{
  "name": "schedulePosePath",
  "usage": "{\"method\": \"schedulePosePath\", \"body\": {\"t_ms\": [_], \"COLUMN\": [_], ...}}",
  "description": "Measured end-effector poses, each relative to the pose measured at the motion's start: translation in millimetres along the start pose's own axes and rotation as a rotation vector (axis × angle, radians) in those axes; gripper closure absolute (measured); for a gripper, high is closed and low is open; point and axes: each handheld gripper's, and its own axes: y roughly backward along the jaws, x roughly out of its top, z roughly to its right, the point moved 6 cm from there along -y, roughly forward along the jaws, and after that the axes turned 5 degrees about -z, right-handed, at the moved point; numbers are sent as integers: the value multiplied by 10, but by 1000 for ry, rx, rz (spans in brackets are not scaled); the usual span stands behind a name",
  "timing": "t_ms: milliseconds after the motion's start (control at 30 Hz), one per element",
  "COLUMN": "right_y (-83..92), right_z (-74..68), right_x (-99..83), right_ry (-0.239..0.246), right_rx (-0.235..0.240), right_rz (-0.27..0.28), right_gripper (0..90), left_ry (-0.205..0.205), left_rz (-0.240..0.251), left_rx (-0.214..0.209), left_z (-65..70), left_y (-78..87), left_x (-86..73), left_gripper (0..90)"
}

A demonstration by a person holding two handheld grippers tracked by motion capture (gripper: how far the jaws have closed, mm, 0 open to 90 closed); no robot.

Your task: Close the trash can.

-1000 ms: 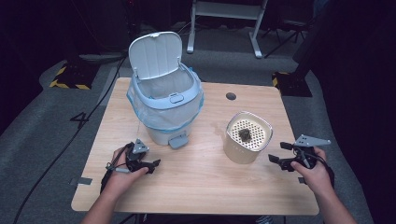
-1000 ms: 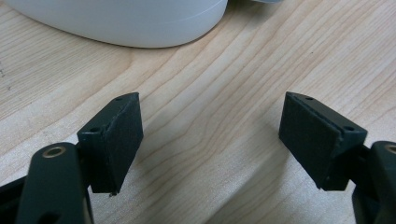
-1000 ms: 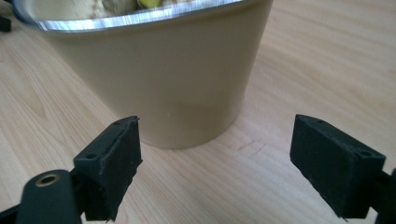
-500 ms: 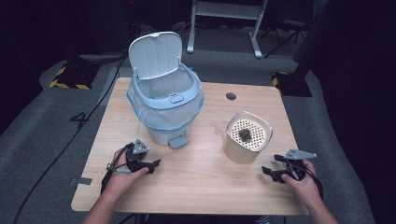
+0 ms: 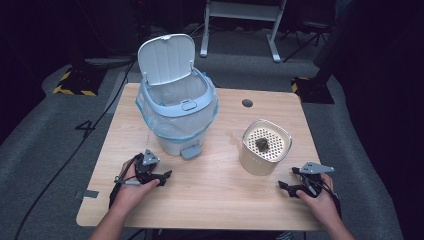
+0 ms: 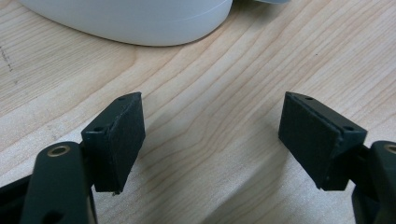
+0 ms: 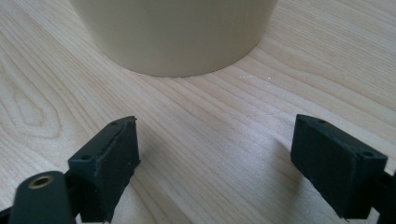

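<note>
A pale blue pedal bin [image 5: 177, 117] with a clear liner stands at the table's back left, its white lid [image 5: 166, 57] raised. Its white base [image 6: 130, 21] lies just beyond my left gripper [image 6: 212, 135], which rests open on the wood with nothing between its jaws. In the high view the left gripper [image 5: 162, 176] sits in front of the bin's pedal [image 5: 191, 151]. A cream container [image 5: 265, 147] with a perforated insert holds a dark lump [image 5: 262, 144]. The right gripper [image 5: 284, 186] lies open to its front right, and the container's wall [image 7: 177, 32] is close ahead of the right gripper [image 7: 215, 158].
The wooden table [image 5: 215, 200] has a round cable hole [image 5: 247, 103] at the back. A cable trails from the left hand off the table's left side. Bare wood lies between the two grippers along the near edge.
The right hand and its gripper have drawn back toward the near edge and slightly left. The left gripper, bin and container have stayed put.
</note>
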Motion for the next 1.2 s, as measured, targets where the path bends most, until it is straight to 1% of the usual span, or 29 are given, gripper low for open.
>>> {"method": "schedulePosePath", "body": {"t_ms": [33,67,167,200,233,267,300,333,367,433,467,500,533,567,600,633,667,767,800,833,933,1067,1133,1200], "right_y": [0,0,0,0,0,0,0,0,0,0,0,0,-1,-1,-1,-1,-1,0,0,0,0,1,1,1], "right_z": [0,0,-1,-1,-1,-3,-3,-3,-3,-3,-3,-3,-5,-5,-5,-5,-5,-4,-5,-5,-5,-6,-6,-6], "right_x": [0,0,0,0,0,0,0,0,0,0,0,0,1,1,0,0,0,0,0,0,0,-1,-1,-1], "right_ry": [0,0,0,0,0,-2,-2,-2,-2,-1,-1,-1,-1,-1,-1,-1,-1,0,0,0,0,1,2,1], "right_rx": [0,0,0,-1,-1,-2,-2,-2,-2,-1,-2,-2,-1,-1,-1,-1,-1,0,2,2,1,6,7,7], "right_rz": [0,0,0,0,0,0,0,0,1,0,0,0,3,3,3,3,3,2,2,2,2,4,4,4], "right_gripper": [156,156,156,156,156,156,156,156,156,156,156,156,156,156,157,158,158,159,160,160,162,168,168,168], "left_ry": [2,7,10,25,37,42,55,69,76,74,74,71,61,61,47,44,44,17,6,6,-19,-32,-29,-39], "left_rz": [5,14,13,18,21,24,43,52,69,99,99,112,130,130,140,145,145,150,159,159,172,204,221,225], "left_rx": [2,0,-7,-13,-31,-38,-51,-66,-83,-84,-84,-86,-92,-92,-97,-99,-99,-105,-112,-112,-125,-141,-154,-160], "left_z": [-4,-12,-44,-56,-66,-76,-87,-100,-121,-151,-151,-156,-168,-168,-176,-177,-177,-185,-196,-196,-263,-332,-350,-359], "left_y": [1,5,26,41,69,90,121,159,233,345,345,393,500,500,601,648,648,770,831,831,923,1075,1157,1229], "left_x": [2,2,-2,-3,-1,4,18,31,64,118,118,145,194,194,242,266,266,335,385,385,476,609,678,738], "left_gripper": [248,302,359,359,403,426,426,432,466,467,467,467,464,465,467,467,466,467,461,461,460,465,468,469]}}
